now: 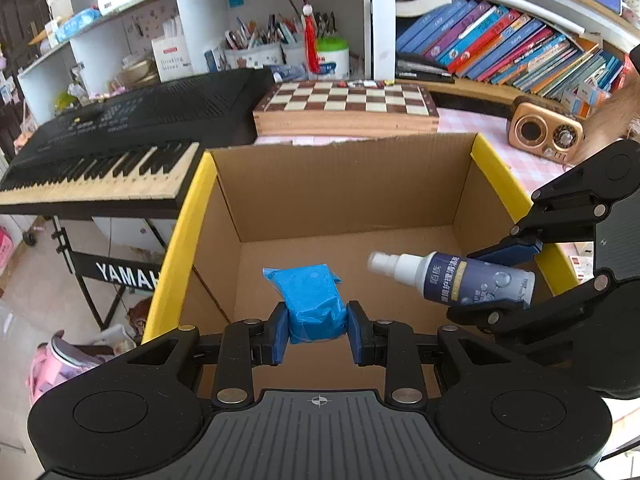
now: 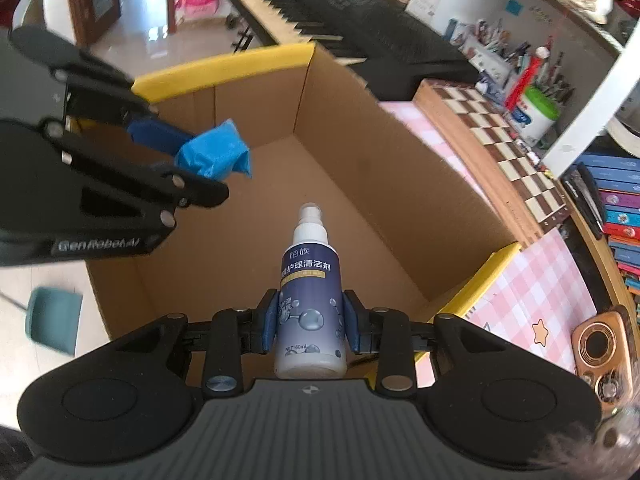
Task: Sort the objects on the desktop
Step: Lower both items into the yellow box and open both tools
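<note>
Brown corrugated cardboard fills both views: an open cardboard box (image 1: 344, 196) with yellow-taped rims sits on a pink checked tablecloth (image 2: 540, 292). Above its bare floor, the left gripper (image 1: 318, 330) pinches a blue plastic-wrapped packet (image 1: 310, 300) between narrowly parted jaws. Just beside it, the right gripper (image 2: 310, 322) has its jaws clamped on the lower body of a small navy-labelled spray bottle (image 2: 310, 292), white nozzle pointing forward into the box. Behind the box lie a wooden chessboard case (image 1: 344, 108), a black Yamaha keyboard (image 1: 120, 136) and a copper-coloured retro radio (image 1: 546, 132).
</note>
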